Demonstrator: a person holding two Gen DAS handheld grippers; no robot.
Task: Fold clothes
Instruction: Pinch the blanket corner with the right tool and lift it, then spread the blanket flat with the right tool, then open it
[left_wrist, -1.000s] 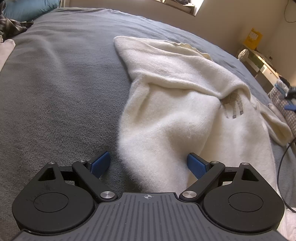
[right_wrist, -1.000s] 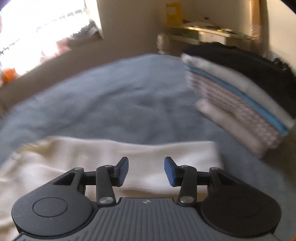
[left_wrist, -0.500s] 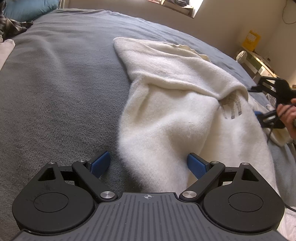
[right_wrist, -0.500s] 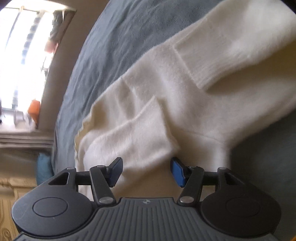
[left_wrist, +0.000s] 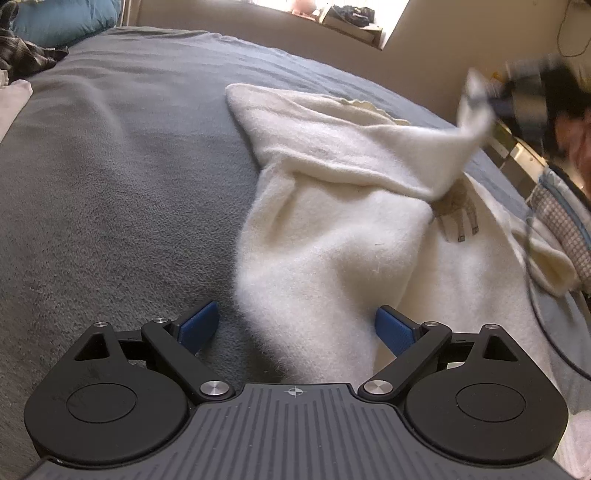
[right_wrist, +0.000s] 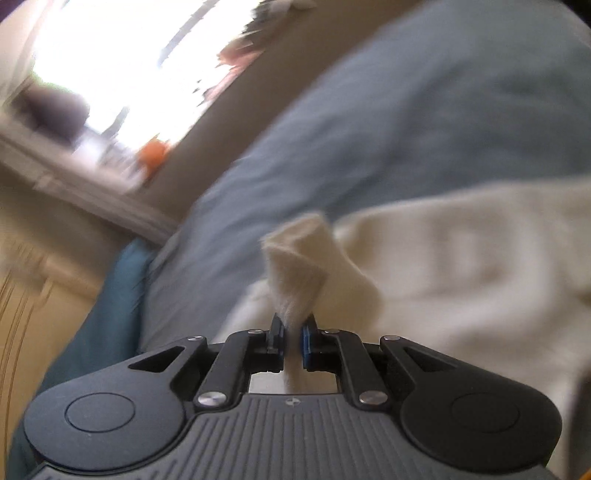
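grey bedding (left_wrist: 122, 177) covers the bed, a teal pillow (left_wrist: 55, 20) at its far left corner. left gripper (left_wrist: 295, 325) rests low with jaws spread wide around a fold of the cream sweater (left_wrist: 332, 236), not pinching it. to the right, right gripper (right_wrist: 292, 334) is clamped on the sweater's cuff (right_wrist: 299, 266), lifting it off the bed.

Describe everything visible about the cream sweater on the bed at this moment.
The cream sweater looks fuzzy and knitted, with a small brownish motif on it. It lies rumpled on the grey bedspread. The right tool is shut on a cuff-like end, lifting a sleeve off the bed. The left tool is open, its fingers either side of the near edge.
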